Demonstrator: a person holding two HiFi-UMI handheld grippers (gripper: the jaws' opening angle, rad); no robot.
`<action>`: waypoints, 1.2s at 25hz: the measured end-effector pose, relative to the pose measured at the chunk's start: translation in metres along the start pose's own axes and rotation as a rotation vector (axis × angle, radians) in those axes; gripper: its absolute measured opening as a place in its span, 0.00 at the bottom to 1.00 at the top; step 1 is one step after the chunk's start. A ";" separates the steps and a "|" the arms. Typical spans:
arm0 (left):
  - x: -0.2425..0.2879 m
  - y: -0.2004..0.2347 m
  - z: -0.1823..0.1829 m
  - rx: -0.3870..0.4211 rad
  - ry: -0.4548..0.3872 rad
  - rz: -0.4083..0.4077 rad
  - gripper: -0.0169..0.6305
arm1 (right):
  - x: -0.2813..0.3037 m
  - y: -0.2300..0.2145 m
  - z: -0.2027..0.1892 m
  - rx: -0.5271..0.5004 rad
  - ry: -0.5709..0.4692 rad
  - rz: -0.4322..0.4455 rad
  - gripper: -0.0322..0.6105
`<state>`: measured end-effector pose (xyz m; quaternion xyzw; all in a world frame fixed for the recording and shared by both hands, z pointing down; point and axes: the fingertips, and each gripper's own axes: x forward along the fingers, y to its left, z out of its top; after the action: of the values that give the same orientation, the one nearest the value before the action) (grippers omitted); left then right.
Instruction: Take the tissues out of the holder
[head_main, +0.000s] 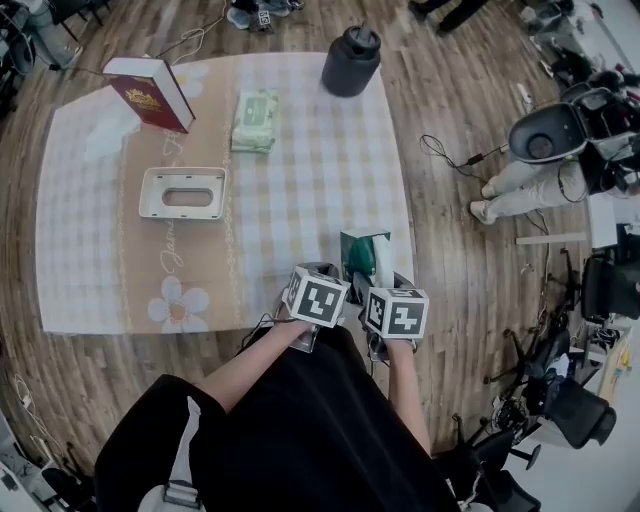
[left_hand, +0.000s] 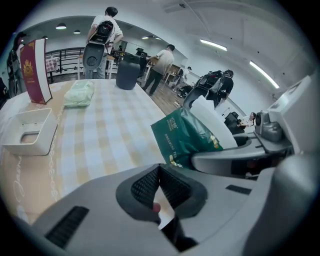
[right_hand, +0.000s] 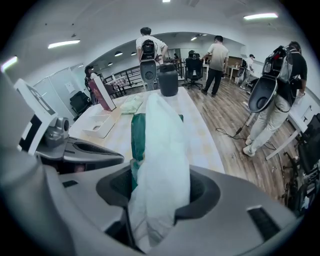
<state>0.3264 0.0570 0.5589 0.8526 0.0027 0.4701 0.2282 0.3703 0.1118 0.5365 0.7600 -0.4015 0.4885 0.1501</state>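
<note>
- We see a checked cloth (head_main: 300, 200) covering most of the table. A beige runner down its left side carries a white daisy (head_main: 180, 303) and looping script that we cannot read.
- The right gripper (head_main: 377, 278), at the lower centre of the head view, has its jaws clamped on a green tissue pack (head_main: 362, 252). In its own view, the pack's white wrapper (right_hand: 160, 150) fills the gap between the pads.
- The left gripper (head_main: 320, 270) sits just beside it on the left. Its jaws (left_hand: 159, 172) are drawn together at the tips, and we see nothing gripped there.
- A red book (head_main: 150, 95) stands upright at the upper left, with a gold crest on its cover.
- The white tissue holder (head_main: 183, 175) lies at left centre with its oval slot facing up, well apart from the held pack.
- A dark jug (head_main: 350, 62) stands at the top edge of the cloth.
- The held pack shows gold lettering (left_hand: 187, 137) that begins "DRAWING T"; we cannot make out the rest.
- A pale green pack (head_main: 255, 120) lies flat between the book and the jug.
</note>
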 end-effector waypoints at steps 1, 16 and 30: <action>0.001 0.001 0.002 -0.006 -0.001 0.001 0.03 | 0.003 -0.002 0.002 -0.004 0.006 0.001 0.42; 0.049 -0.006 0.050 -0.168 -0.036 0.112 0.03 | 0.040 -0.069 0.060 -0.145 0.060 0.094 0.42; 0.073 -0.015 0.111 -0.387 -0.150 0.276 0.03 | 0.085 -0.106 0.152 -0.371 0.059 0.224 0.42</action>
<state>0.4597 0.0431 0.5611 0.8177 -0.2208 0.4241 0.3207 0.5622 0.0453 0.5553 0.6555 -0.5619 0.4416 0.2439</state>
